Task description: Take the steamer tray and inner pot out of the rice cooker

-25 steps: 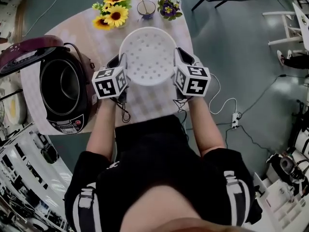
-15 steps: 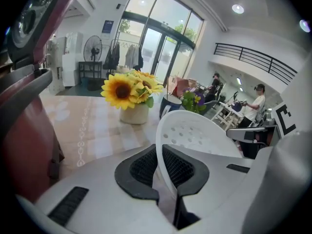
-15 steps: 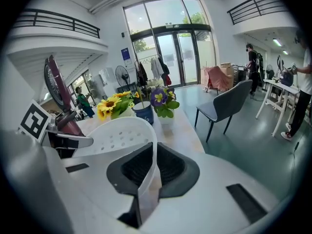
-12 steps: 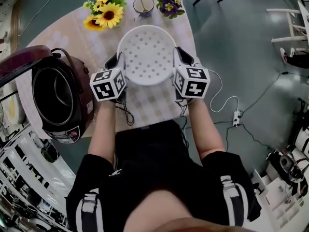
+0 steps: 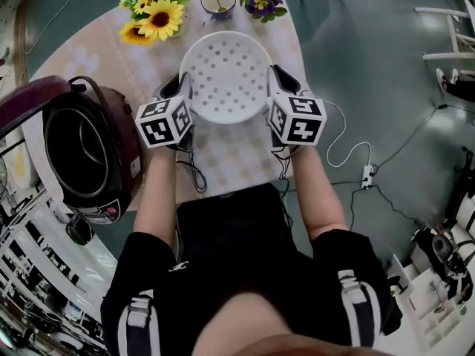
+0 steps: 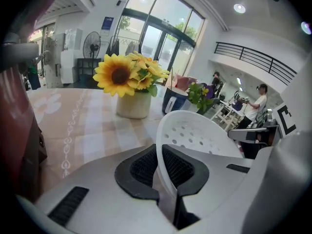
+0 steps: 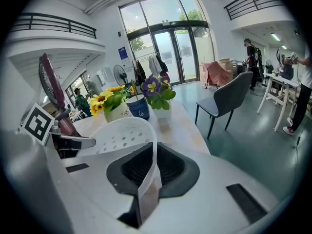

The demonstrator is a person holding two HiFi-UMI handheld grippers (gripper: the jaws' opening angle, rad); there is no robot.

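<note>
Steamer tray [image 5: 226, 76] is out of the rice cooker [image 5: 122, 136], with left gripper [image 5: 182, 89] and right gripper [image 5: 273, 80] clamped on opposite rims over the table [image 5: 230, 158]. Next, I reckon: set it down, release.

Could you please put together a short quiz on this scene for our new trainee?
1. True or false: the left gripper is empty.
2. Where is the inner pot? A) in the rice cooker B) on the floor C) on a chair
3. Which yellow flowers stand on the table beyond the steamer tray?
Key: 1. False: it and the right gripper are each shut on the steamer tray's rim, on opposite sides. 2. A. 3. Sunflowers.
</note>
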